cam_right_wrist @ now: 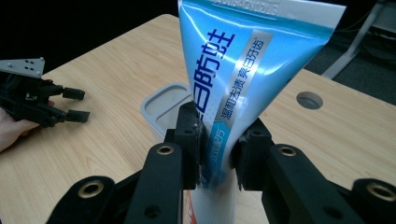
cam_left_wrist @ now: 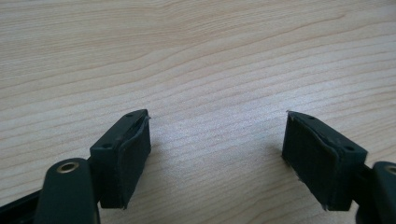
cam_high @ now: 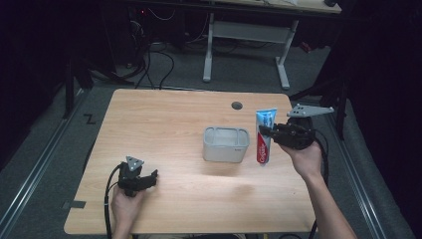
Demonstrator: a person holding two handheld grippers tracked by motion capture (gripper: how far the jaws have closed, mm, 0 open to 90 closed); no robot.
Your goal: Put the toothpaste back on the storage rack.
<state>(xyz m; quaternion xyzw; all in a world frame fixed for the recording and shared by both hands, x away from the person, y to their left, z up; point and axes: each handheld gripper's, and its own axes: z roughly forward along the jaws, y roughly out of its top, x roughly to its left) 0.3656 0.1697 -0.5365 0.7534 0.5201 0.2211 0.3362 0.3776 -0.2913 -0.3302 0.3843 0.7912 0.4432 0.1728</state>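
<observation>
Right hand-held gripper (cam_high: 265, 133) squeezes a toothpaste tube (cam_high: 263, 137) between its pads, near the tube's middle. That tube stands up straight, flat end on top, just beside the grey box (cam_high: 225, 144) on the table (cam_high: 164, 124). Left hand-held gripper (cam_high: 149, 177) sits far away, open, holding nothing.

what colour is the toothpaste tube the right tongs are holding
Blue and white toothpaste tube with a silver stripe, red near its lower end; clearest in the right gripper view.

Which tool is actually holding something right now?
The right tool: its jaws clamp the toothpaste tube upright beside the grey bin. The left tool stands open over bare table.
</observation>
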